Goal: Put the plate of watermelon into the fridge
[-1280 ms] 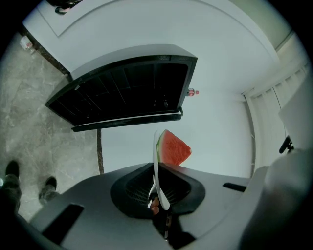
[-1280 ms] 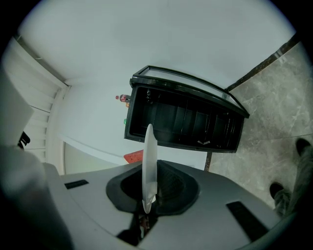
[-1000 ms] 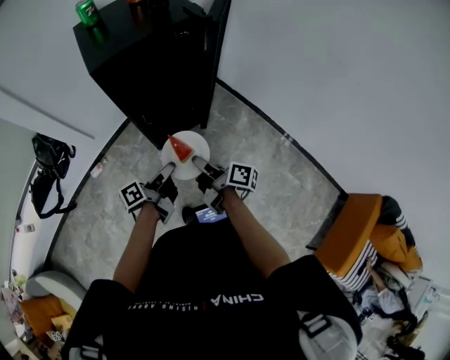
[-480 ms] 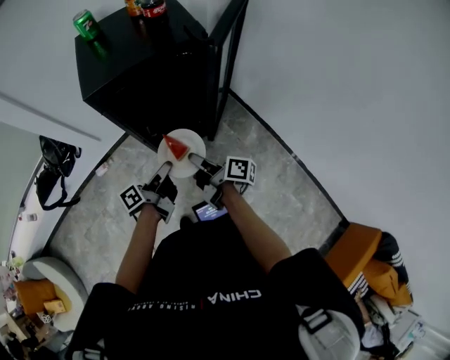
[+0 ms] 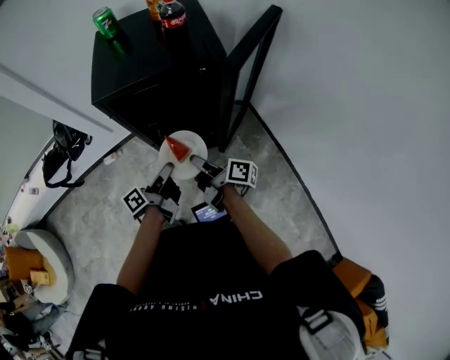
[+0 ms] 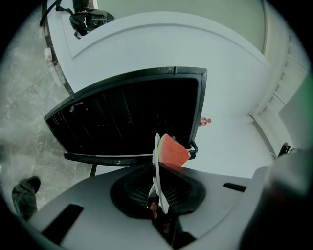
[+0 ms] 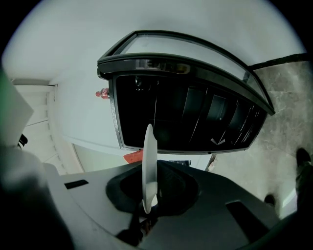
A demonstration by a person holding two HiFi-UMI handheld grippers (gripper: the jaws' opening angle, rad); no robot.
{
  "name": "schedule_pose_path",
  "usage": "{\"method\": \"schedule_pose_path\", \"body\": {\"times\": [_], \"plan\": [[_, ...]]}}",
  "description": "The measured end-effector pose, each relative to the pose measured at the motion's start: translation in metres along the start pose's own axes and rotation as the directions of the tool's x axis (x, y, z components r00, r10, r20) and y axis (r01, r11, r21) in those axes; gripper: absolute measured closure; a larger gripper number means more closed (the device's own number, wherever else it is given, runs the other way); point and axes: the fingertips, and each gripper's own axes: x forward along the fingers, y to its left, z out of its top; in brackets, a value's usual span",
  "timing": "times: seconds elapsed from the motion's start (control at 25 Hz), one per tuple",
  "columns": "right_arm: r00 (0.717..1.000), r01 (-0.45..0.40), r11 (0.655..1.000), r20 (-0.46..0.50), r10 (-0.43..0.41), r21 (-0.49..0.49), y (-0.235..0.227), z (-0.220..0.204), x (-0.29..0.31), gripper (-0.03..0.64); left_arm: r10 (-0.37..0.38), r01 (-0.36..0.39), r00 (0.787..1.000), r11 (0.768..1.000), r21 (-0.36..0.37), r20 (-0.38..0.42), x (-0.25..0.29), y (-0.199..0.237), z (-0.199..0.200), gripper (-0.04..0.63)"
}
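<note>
Left gripper (image 5: 166, 171): jaws nearly closed, pinching the left rim of the white plate (image 5: 190, 143). The plate is in the air and roughly level, just in front of the open black mini fridge (image 5: 151, 84). The watermelon slice (image 5: 176, 149) sits on the plate's left half. Right gripper (image 5: 200, 164): jaws clamped on the right rim. The fridge door (image 5: 251, 60) stands open on the right.

Progress, as I read it: plate is lifted and brought up to the opening, and the door is open. Left to do: push it in onto a shelf, let go, back out.

- **Head view only:** both grippers at once, and a green can (image 5: 107, 21) at the far-left corner of the fridge top.
- **Gripper views only:** the dark interior with its racks, and the plate edge-on.
- **Slice:** the left gripper view shows it whole, the right only a red sliver.
</note>
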Motion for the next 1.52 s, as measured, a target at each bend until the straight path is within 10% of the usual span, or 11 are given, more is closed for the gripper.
{"method": "schedule_pose_path", "body": {"times": [0.92,1.52], "plan": [[0.993,0.098,0.995,0.074,-0.096,-0.029,0.016,0.009,0.064,0.583,0.011,-0.01,1.0,0.992,-0.123,0.013,0.013,0.005,0.073,0.563],[0.992,0.05,0.993,0.11,-0.062,0.11,0.002,0.022,0.058,0.586,0.014,-0.013,0.999,1.0,0.021,-0.035,0.03,-0.004,0.071,0.563]]}}
